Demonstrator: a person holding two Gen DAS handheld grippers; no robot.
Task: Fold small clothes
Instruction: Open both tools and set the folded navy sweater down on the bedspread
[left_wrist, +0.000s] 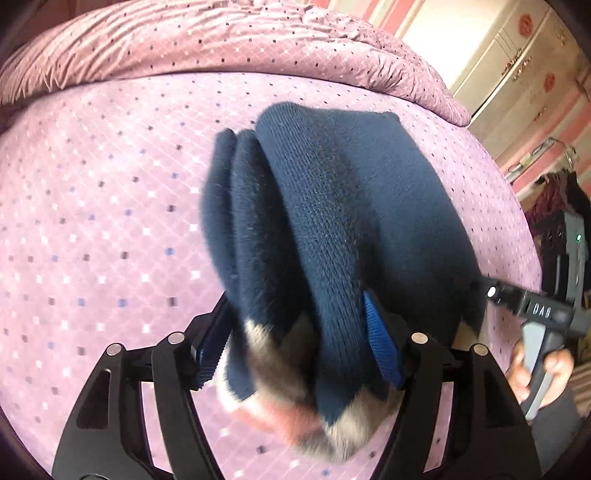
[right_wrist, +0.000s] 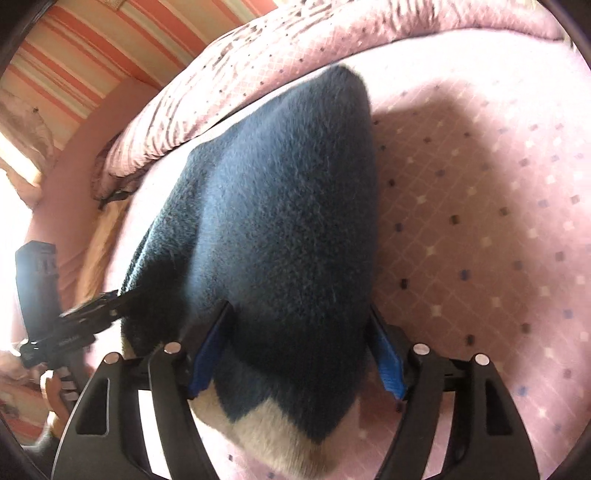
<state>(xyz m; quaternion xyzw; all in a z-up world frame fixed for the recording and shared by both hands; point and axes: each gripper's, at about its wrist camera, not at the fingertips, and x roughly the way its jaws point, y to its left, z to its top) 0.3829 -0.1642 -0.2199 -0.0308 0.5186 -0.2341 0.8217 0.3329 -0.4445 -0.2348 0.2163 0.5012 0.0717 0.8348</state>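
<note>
A dark navy knitted sweater (left_wrist: 332, 206) with a cream, pink and brown band at its near end lies bunched in thick folds on the pink bed sheet (left_wrist: 92, 221). Its near end sits between the jaws of my left gripper (left_wrist: 295, 295). They stand wide, and the ribbed face of one blue pad (left_wrist: 380, 343) shows bare beside the knit. In the right wrist view the same sweater (right_wrist: 280, 206) fills the gap of my right gripper (right_wrist: 300, 305), also wide, with its blue pads (right_wrist: 388, 365) uncovered. Each gripper shows at the edge of the other's view, fingertips against the cloth.
A quilted pink duvet (left_wrist: 184, 40) is heaped along the far side of the bed. A cream wardrobe (left_wrist: 517, 74) and hanging dark clothes (left_wrist: 554, 192) stand beyond the bed's right edge. A hand (left_wrist: 535, 369) holds the right gripper's handle. Bare sheet (right_wrist: 480, 221) lies right of the sweater.
</note>
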